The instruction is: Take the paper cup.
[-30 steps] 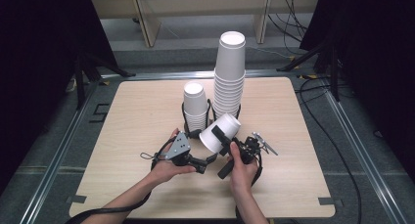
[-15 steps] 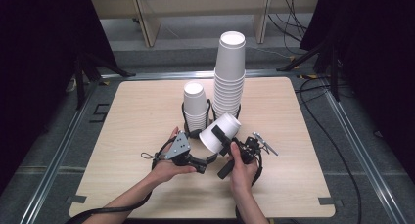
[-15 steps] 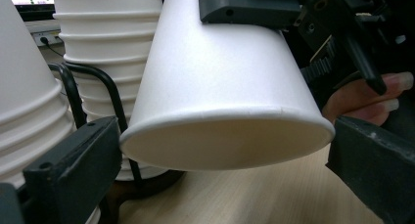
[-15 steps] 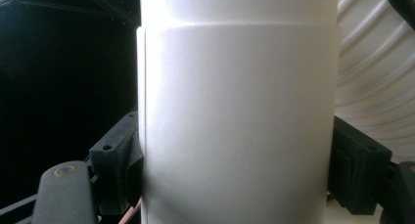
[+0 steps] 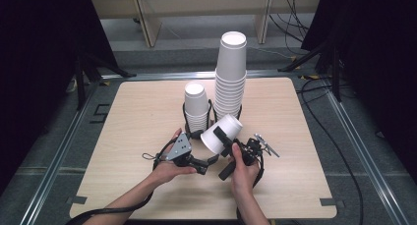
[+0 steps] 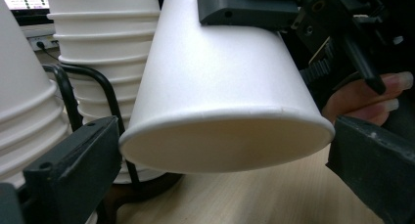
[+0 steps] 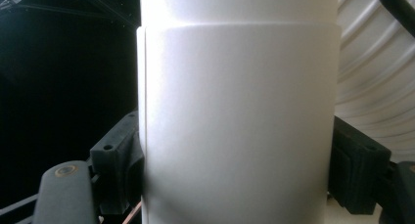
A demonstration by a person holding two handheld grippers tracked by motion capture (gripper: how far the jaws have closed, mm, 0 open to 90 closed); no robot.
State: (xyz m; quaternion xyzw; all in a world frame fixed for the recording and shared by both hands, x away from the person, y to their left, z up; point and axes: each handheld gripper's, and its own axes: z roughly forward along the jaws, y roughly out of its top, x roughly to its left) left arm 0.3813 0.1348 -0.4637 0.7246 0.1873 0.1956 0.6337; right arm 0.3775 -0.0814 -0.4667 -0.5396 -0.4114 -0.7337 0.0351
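Note:
A white paper cup (image 5: 223, 131) hangs tilted above the table, rim toward the left. My right gripper (image 5: 226, 137) is shut on its sides; its jaws have just been closing tighter, and the cup (image 7: 240, 126) stands between them in the right gripper view. My left gripper (image 5: 209, 161) sits low beside the rim. In the left gripper view, its jaws stand wide on either side of the cup (image 6: 220, 87) at the rim, which shows no squeeze. The right gripper's jaw lies across the cup's upper side there.
Two stacks of upturned white cups stand in black wire holders (image 5: 186, 118) behind the grippers: a short stack (image 5: 195, 104) and a tall stack (image 5: 231, 72). They stand close to the held cup. The wooden table (image 5: 137, 117) has a metal frame around it.

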